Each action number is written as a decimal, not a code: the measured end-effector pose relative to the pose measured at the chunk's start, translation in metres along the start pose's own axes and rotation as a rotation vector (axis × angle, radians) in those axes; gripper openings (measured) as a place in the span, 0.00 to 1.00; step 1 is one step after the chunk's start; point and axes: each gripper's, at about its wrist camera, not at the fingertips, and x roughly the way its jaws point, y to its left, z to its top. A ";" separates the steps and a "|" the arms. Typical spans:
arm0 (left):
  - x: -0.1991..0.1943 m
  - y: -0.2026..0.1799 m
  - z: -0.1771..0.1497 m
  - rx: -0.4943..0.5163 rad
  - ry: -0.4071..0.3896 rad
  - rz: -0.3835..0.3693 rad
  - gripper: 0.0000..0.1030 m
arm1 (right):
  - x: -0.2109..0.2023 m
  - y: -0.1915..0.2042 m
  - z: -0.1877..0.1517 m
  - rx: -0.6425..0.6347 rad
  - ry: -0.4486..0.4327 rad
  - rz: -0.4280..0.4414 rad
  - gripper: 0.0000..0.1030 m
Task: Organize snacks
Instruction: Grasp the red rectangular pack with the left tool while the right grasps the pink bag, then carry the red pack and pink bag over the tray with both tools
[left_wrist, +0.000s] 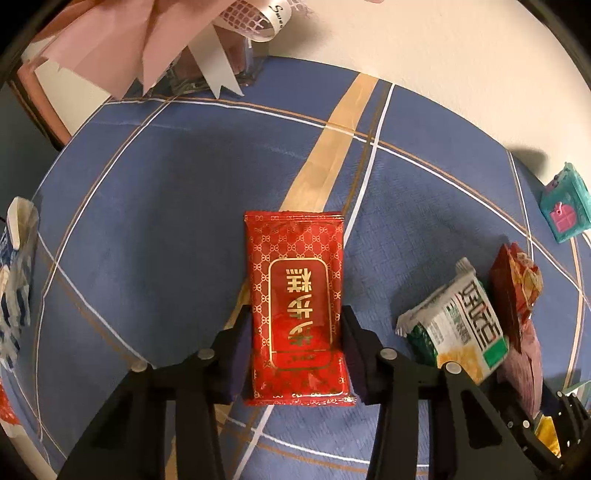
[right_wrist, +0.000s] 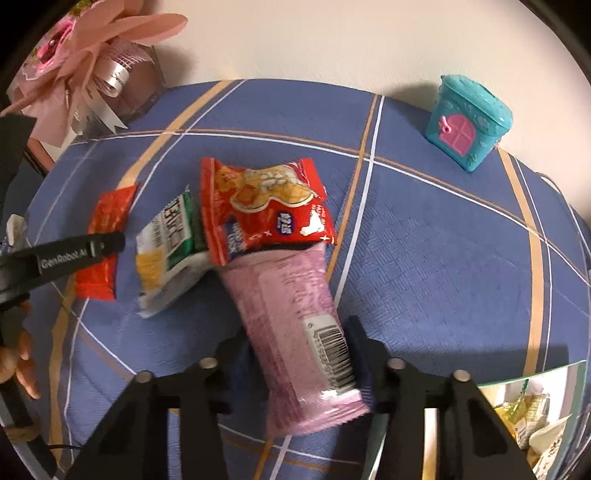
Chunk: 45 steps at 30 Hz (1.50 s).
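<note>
Nearest, at 6 o'clock in the left wrist view: left gripper (left_wrist: 297, 350) closed onto a red foil packet (left_wrist: 297, 306), pads pressing both long edges at its lower half; packet flat on the blue checked tablecloth (left_wrist: 147, 229); likely light, slightly crinkly and slick, stiff enough to lift by the edges without folding.

At 6 o'clock in the right wrist view: right gripper (right_wrist: 301, 363) clamped across a pink packet (right_wrist: 291, 321) near its barcode end, packet slanting up toward 11 o'clock; probably soft and light, apt to sag beyond the jaws, so a hold nearer the middle would seem steadier.

Further out, at 10 to 12 o'clock from the pink packet: one white-and-green packet (right_wrist: 170, 243) and one red cartoon-printed packet (right_wrist: 266, 206), the red one overlapping the pink packet's far end; likely to be dragged along on lifting.

At 5 o'clock, low right: corner of a clear box (right_wrist: 524, 417) holding several small yellow and white packets, number not countable.

Farthest, at 1 o'clock: one teal house-shaped box (right_wrist: 467, 122); at 11 o'clock: one pink ribboned bouquet (right_wrist: 92, 70).

Counted loose on the cloth: four packets; two gripped.
</note>
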 end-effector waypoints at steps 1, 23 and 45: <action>0.000 -0.003 -0.002 -0.008 0.001 -0.004 0.45 | -0.001 0.000 -0.001 0.002 0.002 0.009 0.41; -0.047 0.004 -0.057 -0.125 0.038 -0.162 0.45 | -0.071 -0.021 -0.067 0.135 0.009 0.094 0.40; -0.131 -0.105 -0.157 0.000 -0.029 -0.256 0.45 | -0.139 -0.082 -0.141 0.248 -0.050 0.078 0.40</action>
